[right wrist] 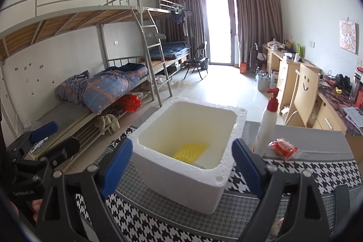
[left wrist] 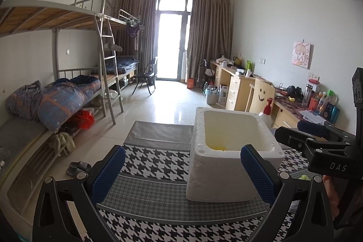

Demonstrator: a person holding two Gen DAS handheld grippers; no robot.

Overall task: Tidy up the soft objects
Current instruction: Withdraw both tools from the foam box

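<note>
Left gripper (left wrist: 182, 170) sat at bottom centre of the left wrist view, jaws wide apart w/ nothing between the blue pads (left wrist: 109, 171). They framed the near wall of the foam box (left wrist: 226, 174) but didn't touch it. Right gripper (right wrist: 181, 166) sat at bottom centre of the right wrist view, also spread wide & empty, pads either side of the box's near corner, no contact visible.

Box stood open-topped on the checked cloth (right wrist: 295, 176), centre of both views. Inside, a yellow sponge (right wrist: 190, 151) lay on the box floor toward the near side; in the left view only a yellow sliver (left wrist: 217, 147) showed over the rim.

Right of the box in the right wrist view: a white pump bottle (right wrist: 266, 124) w/ red top, upright on the grey strip of the cloth, and just beside it a red packet (right wrist: 282, 147) in clear wrap, lying flat.

Bkgd: bunk beds (right wrist: 102, 87) along the left wall, desks (right wrist: 290, 74) along the right, curtained glass door at top centre.
</note>
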